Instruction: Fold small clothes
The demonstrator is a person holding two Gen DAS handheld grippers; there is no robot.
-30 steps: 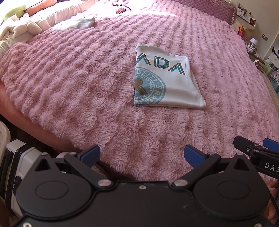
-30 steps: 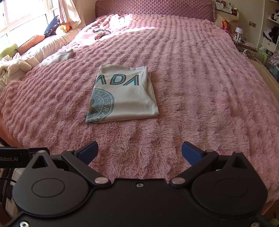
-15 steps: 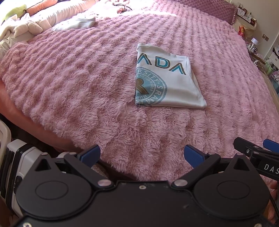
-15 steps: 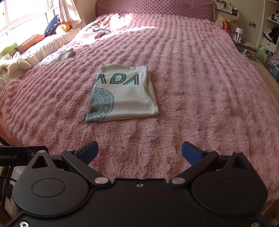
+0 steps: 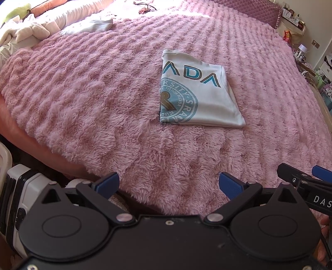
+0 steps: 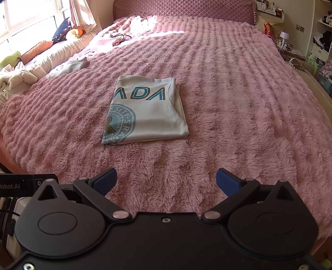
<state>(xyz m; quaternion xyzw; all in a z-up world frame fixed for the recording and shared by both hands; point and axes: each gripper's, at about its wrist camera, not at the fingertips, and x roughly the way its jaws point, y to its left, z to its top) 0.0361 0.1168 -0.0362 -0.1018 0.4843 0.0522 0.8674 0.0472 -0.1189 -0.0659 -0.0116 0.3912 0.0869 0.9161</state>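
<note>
While both grippers hang back over the near edge of the bed (image 6: 238,87), the folded T-shirt (image 6: 149,116) lies flat on the pink plush blanket (image 5: 83,99), well ahead of the fingers and apart from them. Item: shirt, pale grey-white, folded to a rough rectangle, teal lettering "ADA" and part of a round teal seal face up; in the left wrist view it sits ahead and somewhat right of centre (image 5: 197,93), in the right wrist view ahead and somewhat left of centre. Item: left gripper (image 5: 169,184), blue-tipped fingers (image 5: 106,183) spread wide apart, holding nothing, touching nothing, blanket pile showing between them. Item: right gripper (image 6: 166,180), fingers (image 6: 227,181) likewise spread wide, empty, clear of the cloth; its black frame also shows at the right edge of the left wrist view (image 5: 305,182). Item: second folded pale garment (image 6: 70,67), far left on the blanket, well apart from the shirt. Item: heap of cream cloth (image 6: 14,80) and cushions (image 6: 37,49) along the window side. Item: dark cord (image 6: 121,37) near the head of the bed. Item: quilted headboard (image 6: 182,9). Item: cluttered shelves (image 6: 321,41) at right. Nothing lies between either pair of fingers and the shirt but open blanket.
</note>
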